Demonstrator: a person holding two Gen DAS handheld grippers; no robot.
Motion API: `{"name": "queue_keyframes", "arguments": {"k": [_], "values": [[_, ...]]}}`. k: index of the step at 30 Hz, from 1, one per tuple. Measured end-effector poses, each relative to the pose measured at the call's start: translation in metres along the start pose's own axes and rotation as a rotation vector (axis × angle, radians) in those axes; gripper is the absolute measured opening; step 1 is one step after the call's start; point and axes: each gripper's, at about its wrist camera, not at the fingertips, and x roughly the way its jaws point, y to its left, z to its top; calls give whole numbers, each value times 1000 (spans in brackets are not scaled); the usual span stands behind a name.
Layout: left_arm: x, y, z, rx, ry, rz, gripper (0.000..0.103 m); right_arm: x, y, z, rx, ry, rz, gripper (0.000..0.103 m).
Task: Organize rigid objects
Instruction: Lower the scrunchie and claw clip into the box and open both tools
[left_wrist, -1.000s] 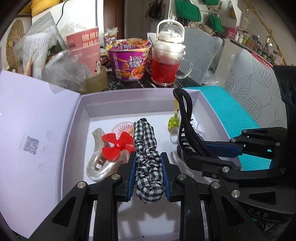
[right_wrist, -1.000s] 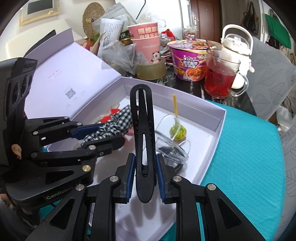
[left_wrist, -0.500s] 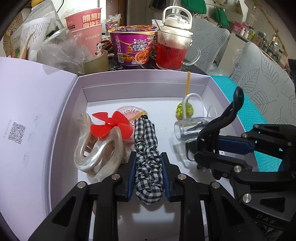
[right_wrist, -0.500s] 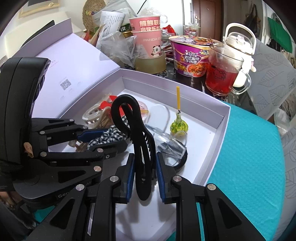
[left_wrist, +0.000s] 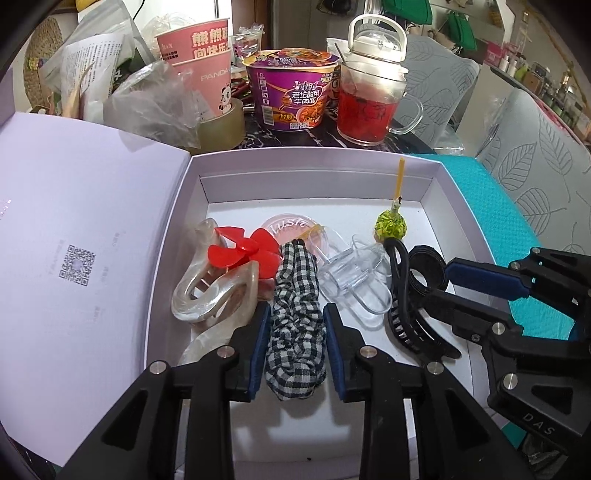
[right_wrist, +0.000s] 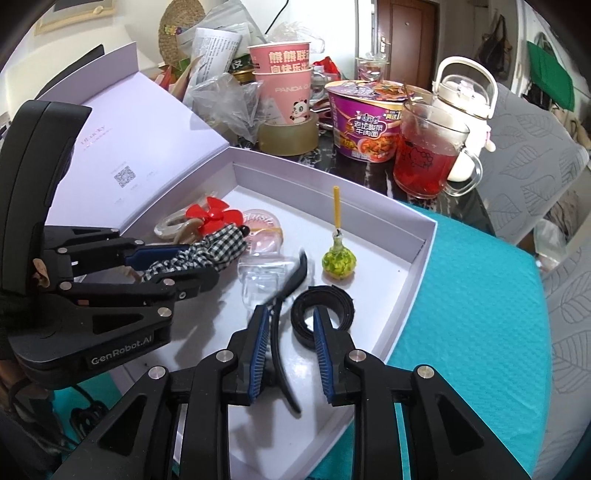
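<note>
Resting in the shallow white cardboard box (left_wrist: 454, 206), the black-and-white checked fabric scrunchie (left_wrist: 295, 325) lay between the left gripper (left_wrist: 295, 347), whose jaws had just been opening and barely touched it. Further right, the right gripper (right_wrist: 290, 350) had just been opening too, freeing the black plastic claw clip (right_wrist: 282, 325), which leaned on one pad and could snag or tip onto the clear plastic clip (right_wrist: 258, 277).

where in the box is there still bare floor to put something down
Bare floor lies along the back wall of the white box, behind the clear round lid, and in the right part past the green lollipop and black band. The near edge is bare too. The left and middle are crowded: red propeller, pearly claw clip, checkered scrunchie, black claw clip.
</note>
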Motion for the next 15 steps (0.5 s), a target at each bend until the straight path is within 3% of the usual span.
{"name": "queue_keyframes", "arguments": {"k": [10, 11, 14, 15], "values": [[-20, -3, -1, -10, -31, -7, 36, -13, -11, 2, 28, -26, -26, 34], [-23, -3, -1, -11, -36, -1, 43, -14, -11, 2, 28, -27, -27, 35], [-29, -1, -2, -25, -50, 2, 82, -15, -11, 2, 24, -28, -33, 37], [-31, -1, -3, -32, -60, 2, 83, -16, -11, 3, 24, -30, -32, 38]]}}
